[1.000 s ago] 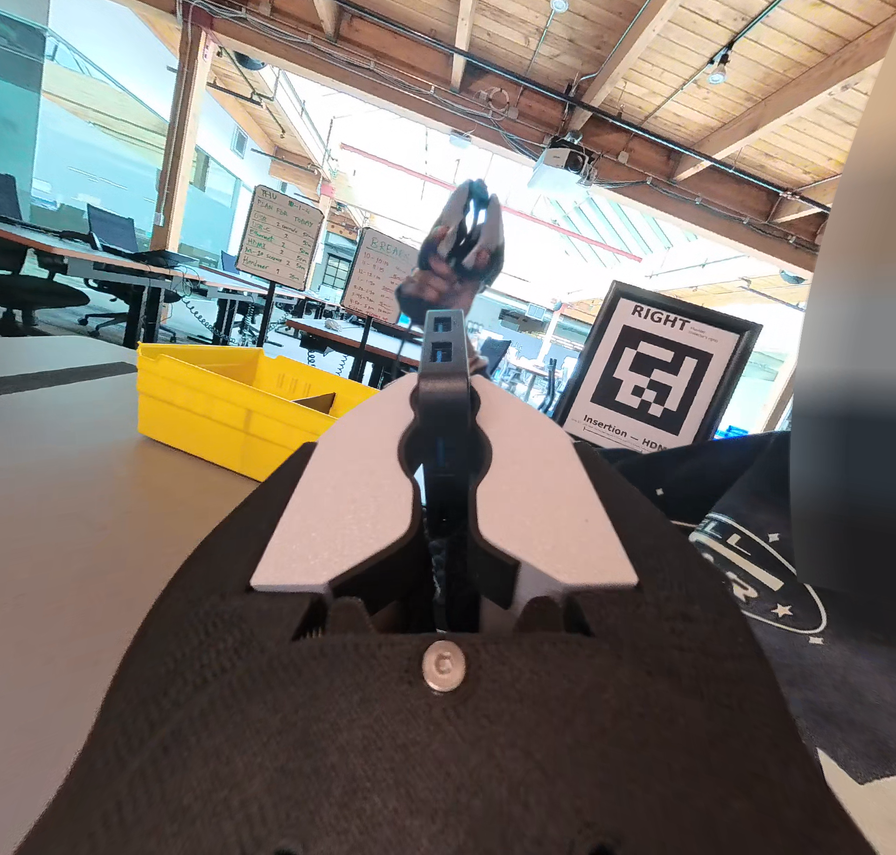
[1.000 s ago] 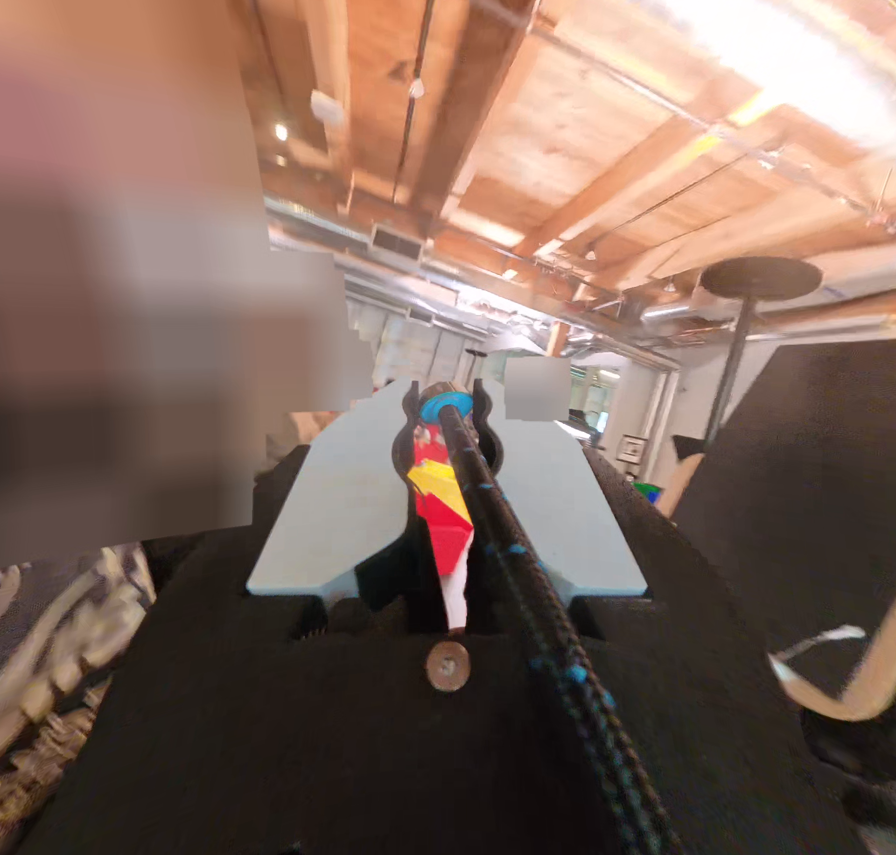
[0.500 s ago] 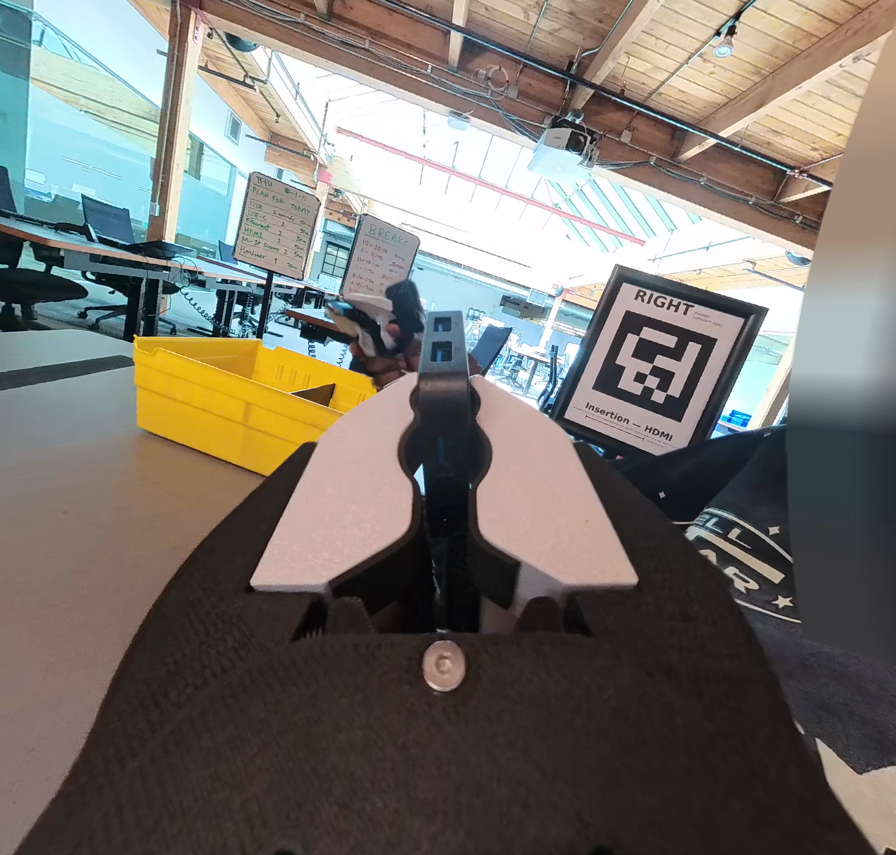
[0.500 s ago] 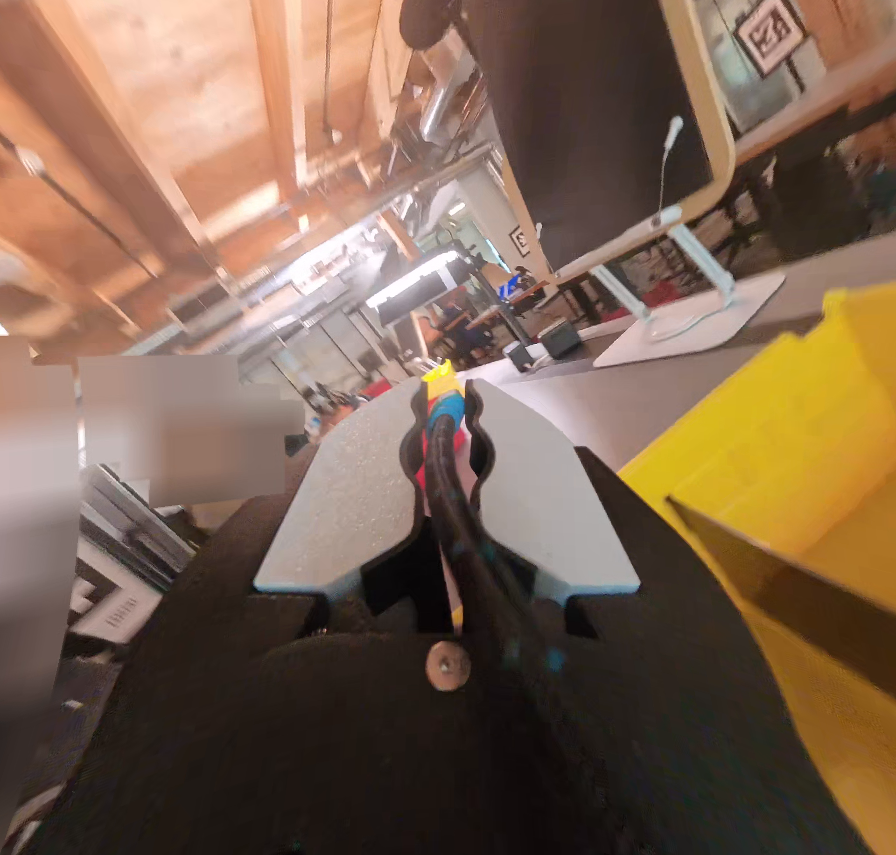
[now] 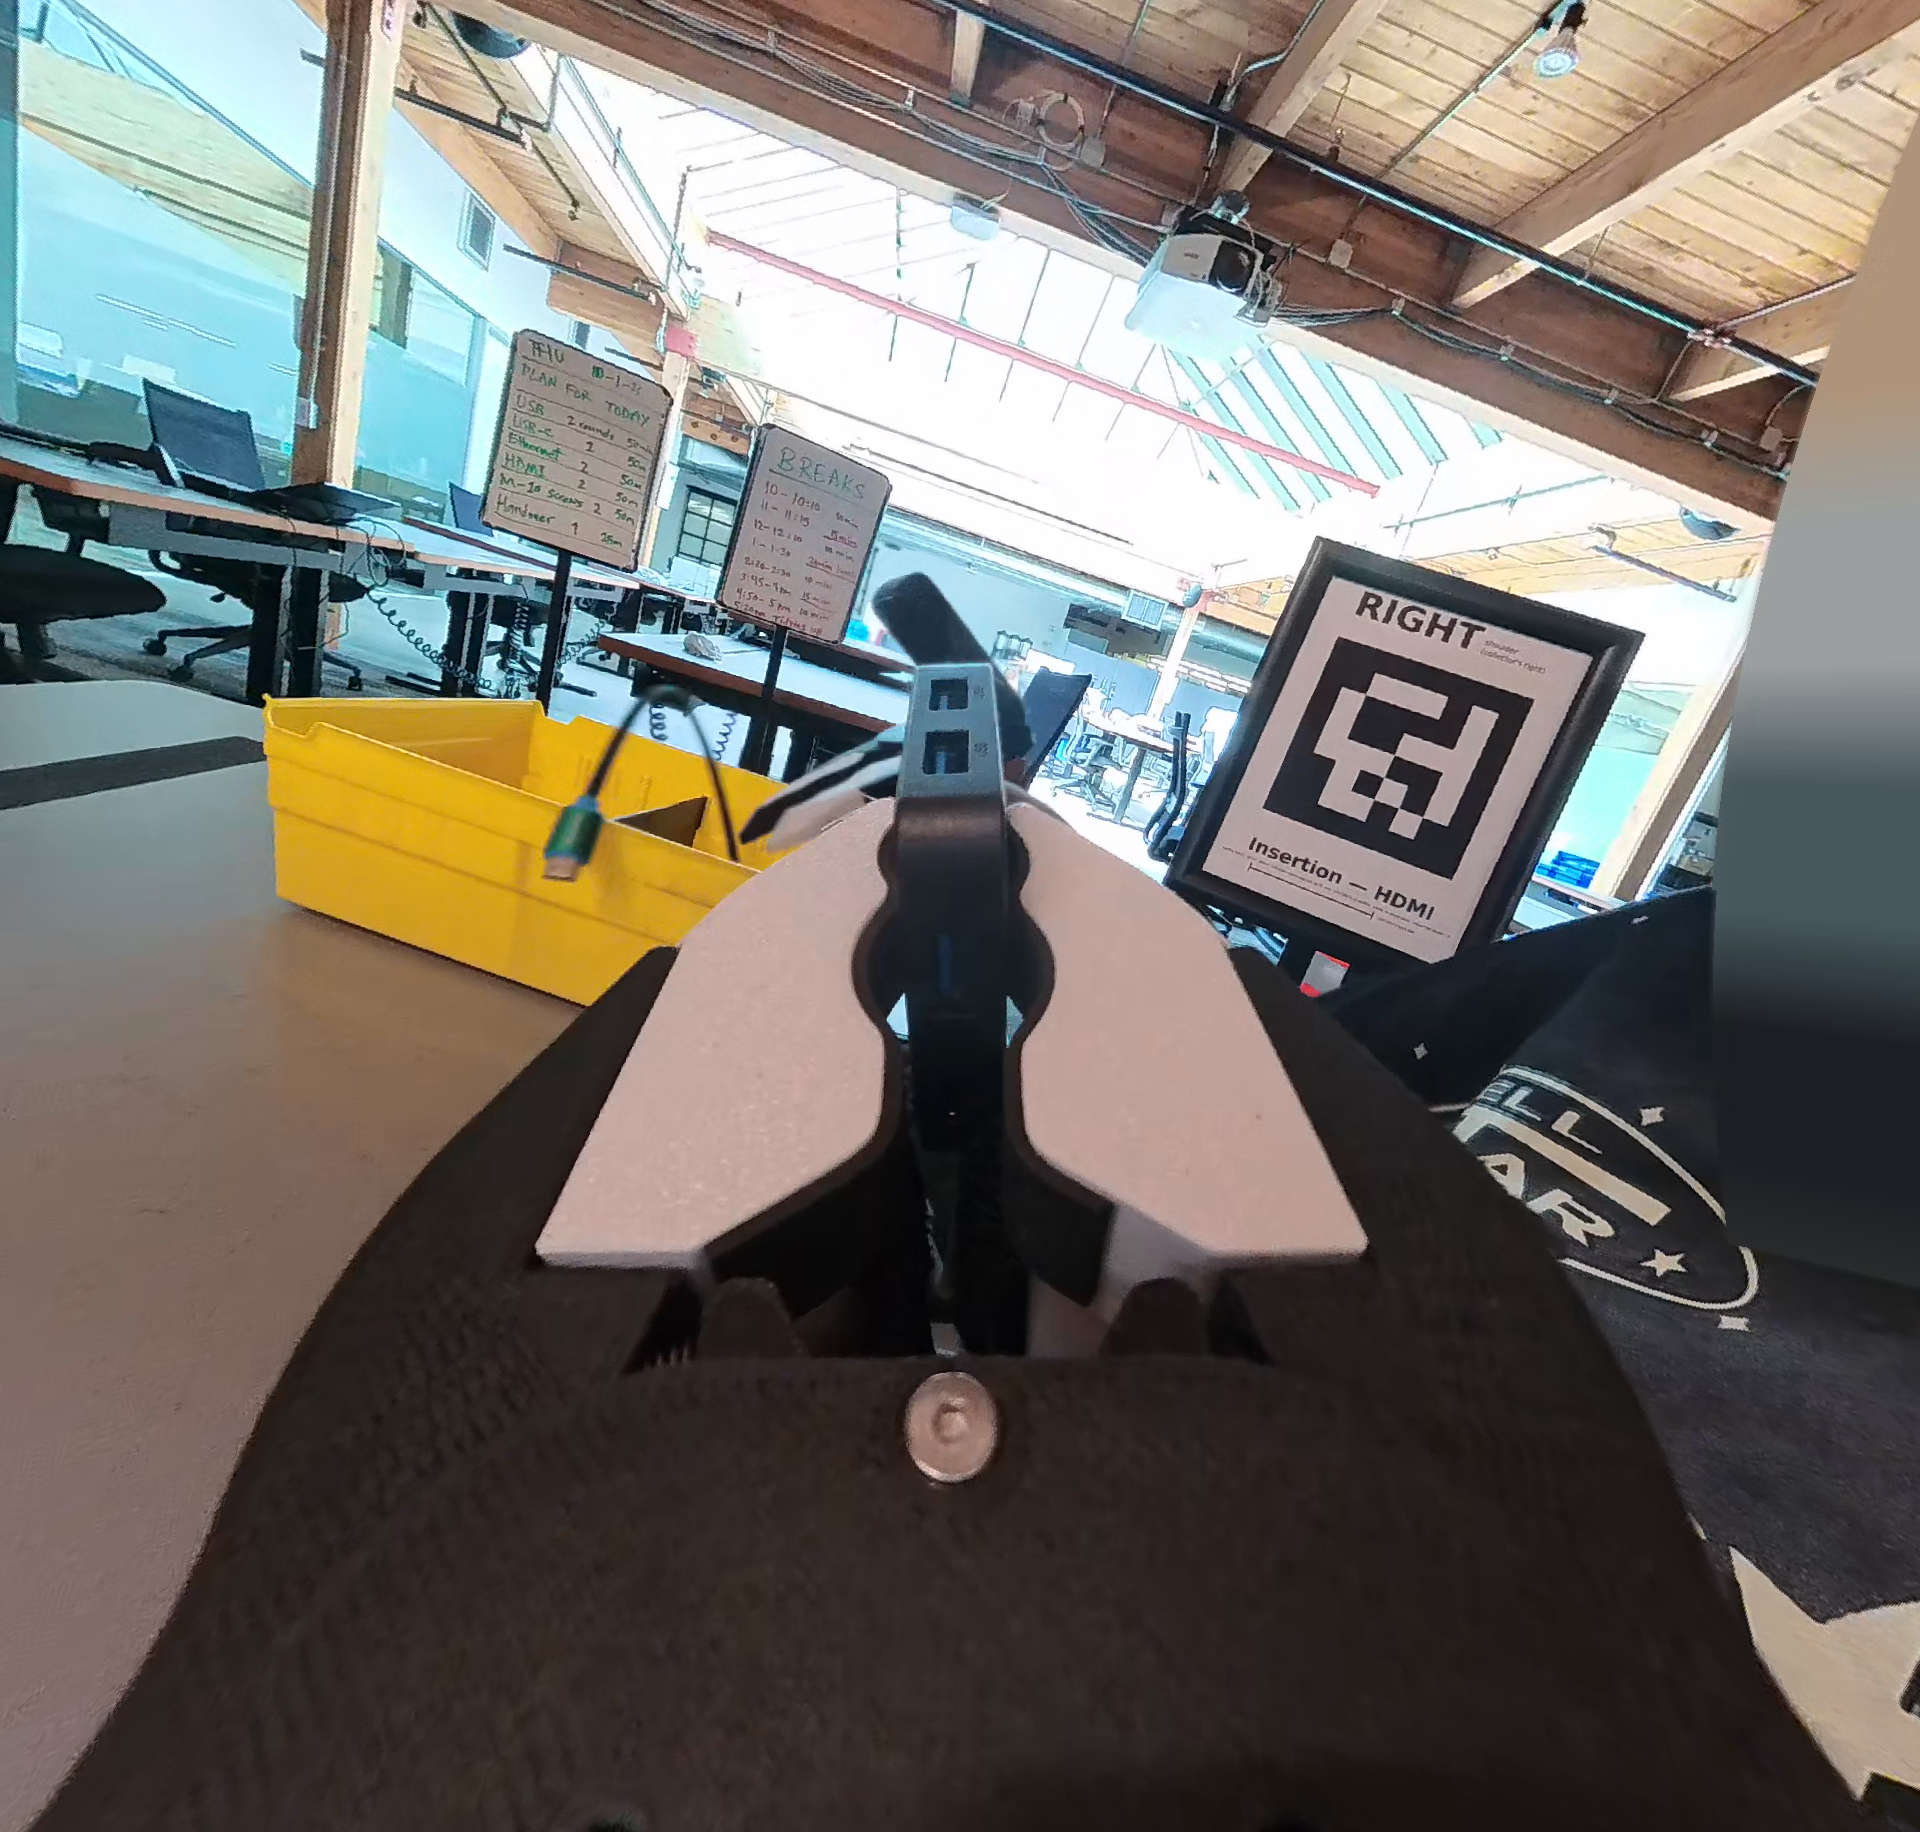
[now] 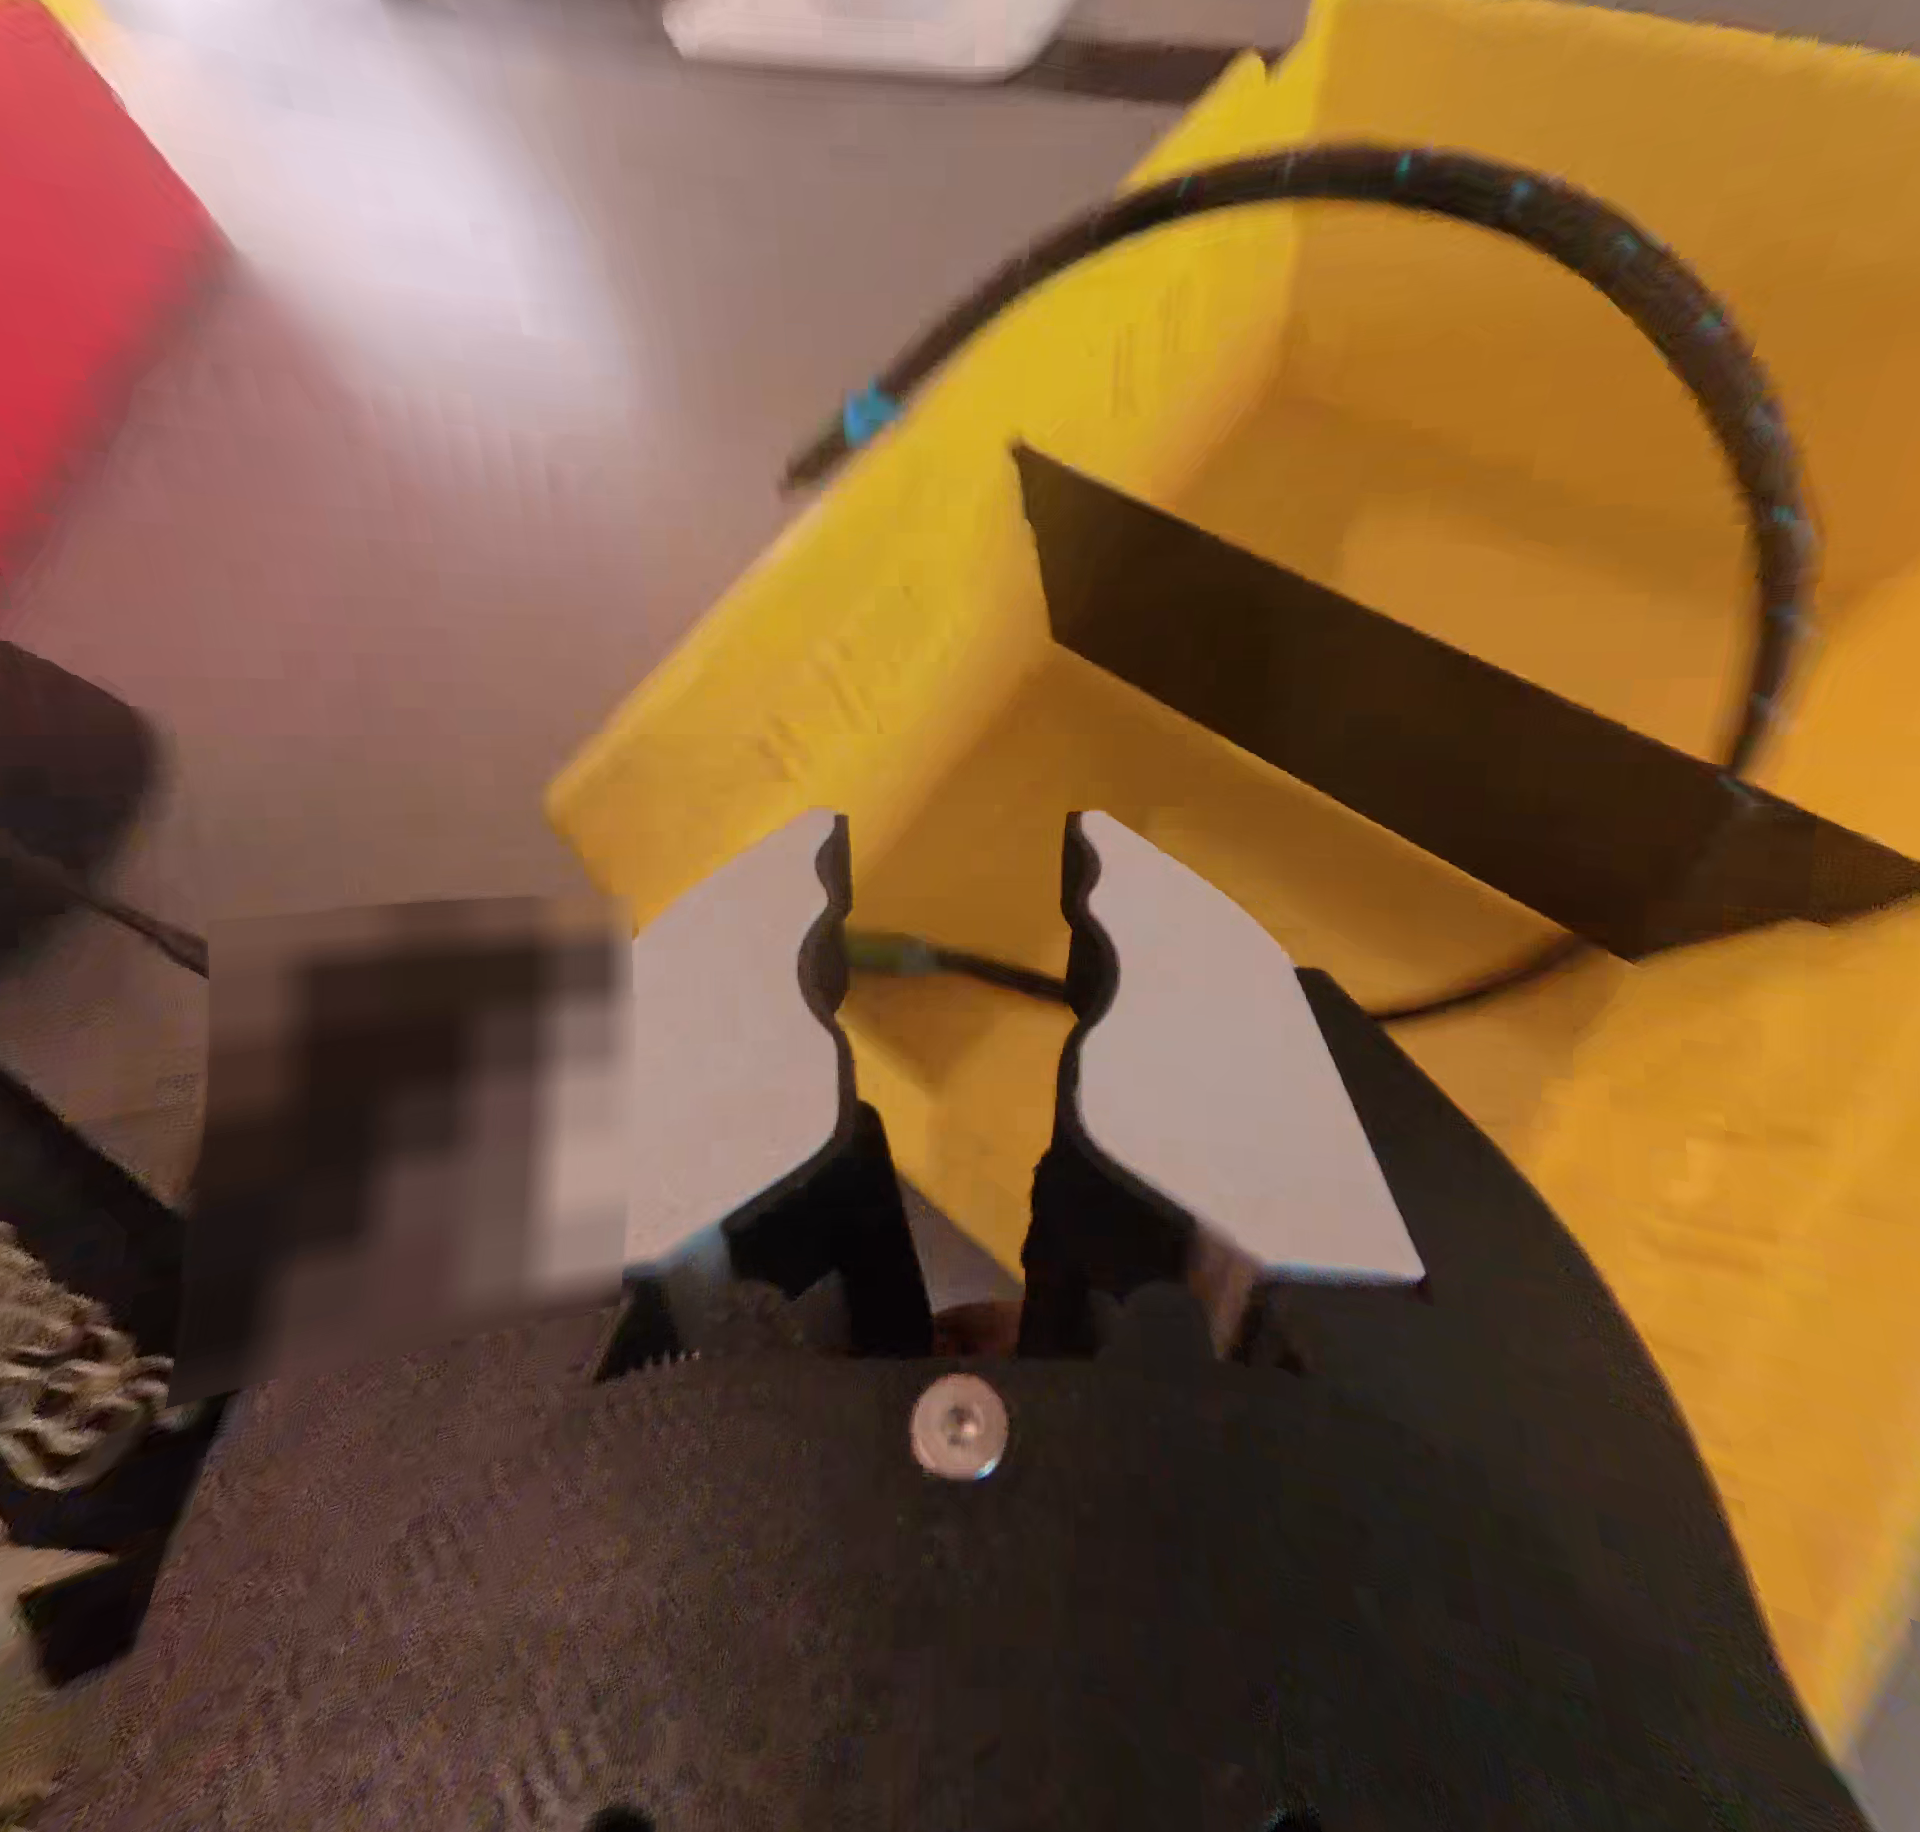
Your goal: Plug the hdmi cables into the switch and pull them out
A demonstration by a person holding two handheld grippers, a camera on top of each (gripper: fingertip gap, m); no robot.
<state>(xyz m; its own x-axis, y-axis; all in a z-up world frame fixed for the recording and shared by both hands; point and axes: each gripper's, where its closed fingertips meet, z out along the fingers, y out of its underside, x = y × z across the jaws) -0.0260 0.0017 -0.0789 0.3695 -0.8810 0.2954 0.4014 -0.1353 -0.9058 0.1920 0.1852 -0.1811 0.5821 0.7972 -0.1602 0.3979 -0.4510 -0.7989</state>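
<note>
My left gripper (image 5: 951,832) is shut on the dark grey switch (image 5: 948,743), which stands upright between the fingers with two ports facing me. My right gripper (image 6: 956,847) is open and empty above the near corner of the yellow bin (image 6: 831,639). A black braided HDMI cable (image 6: 1455,177) arcs over the bin, and its plug end (image 6: 857,411) hangs outside the wall. It also shows in the left wrist view (image 5: 571,832), draped over the bin's rim. A second cable with a greenish plug (image 6: 883,951) lies inside the bin.
The yellow bin (image 5: 416,826) sits on the grey table and has a black divider (image 6: 1455,702). The right gripper (image 5: 831,795) shows behind the switch. A framed marker sign (image 5: 1392,764) stands at the right, above a dark cloth (image 5: 1558,1159). A red object (image 6: 73,224) is at the far left.
My right gripper swung down from the ceiling view to the yellow bin and opened, letting go of the cable, which now hangs over the bin. My left gripper still holds the switch.
</note>
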